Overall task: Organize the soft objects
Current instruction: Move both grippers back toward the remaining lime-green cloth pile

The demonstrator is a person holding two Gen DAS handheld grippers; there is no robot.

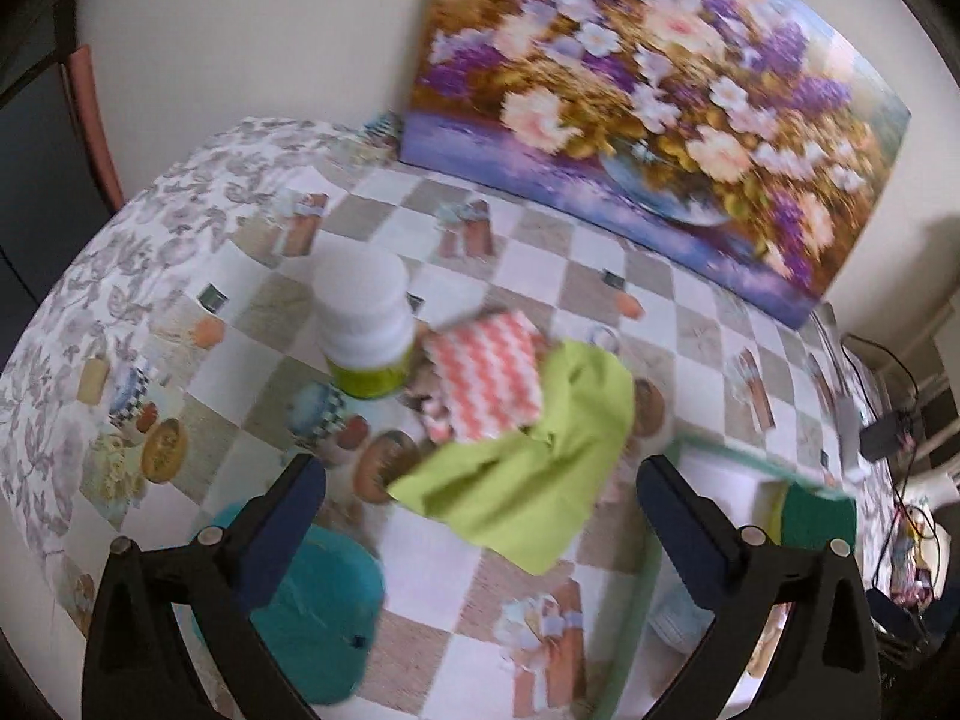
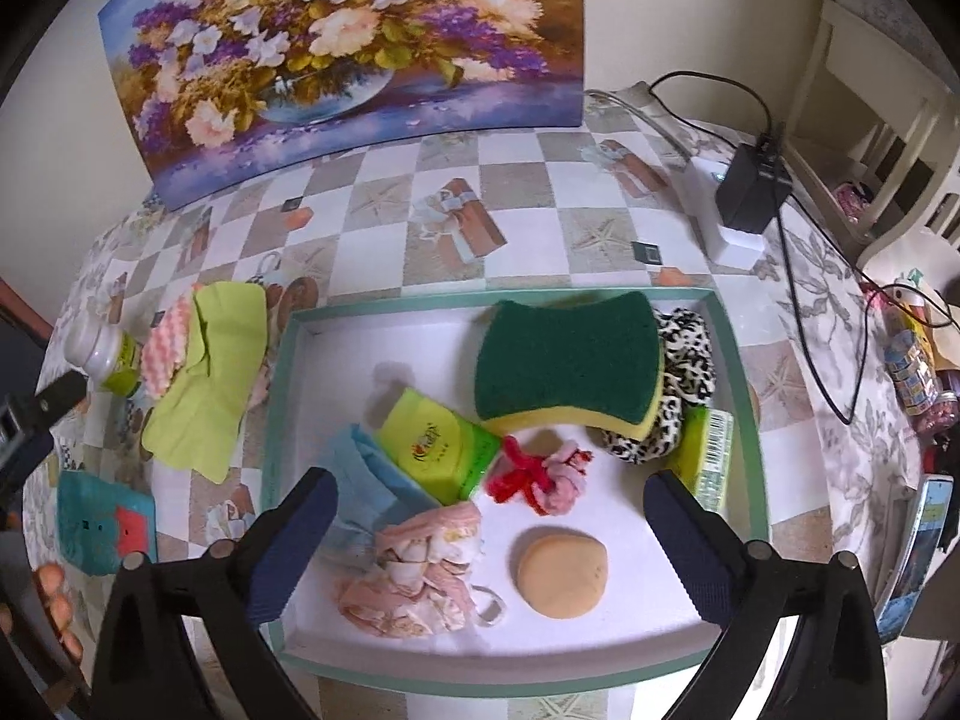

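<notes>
A lime green cloth [image 1: 528, 468] lies crumpled on the checkered tablecloth, partly under a pink-and-white zigzag cloth [image 1: 486, 372]. My left gripper [image 1: 480, 486] is open and empty, hovering just before the green cloth. A teal cloth [image 1: 318, 594] lies by its left finger. My right gripper [image 2: 489, 498] is open and empty above a green-rimmed white tray [image 2: 282, 360]. The tray holds a green-and-yellow sponge [image 2: 570, 354], a leopard scrunchie [image 2: 690, 372], a tissue pack [image 2: 438, 438], a light blue cloth [image 2: 366, 480], a pink patterned cloth [image 2: 414, 570], a red-and-pink tie [image 2: 540, 474] and a tan puff [image 2: 561, 570].
A white-capped green bottle [image 1: 366, 324] stands beside the zigzag cloth. A flower painting [image 2: 342, 48] leans on the wall at the back. A power strip with a black adapter [image 2: 750, 192] and cables lie at the right, with clutter past the table's right edge.
</notes>
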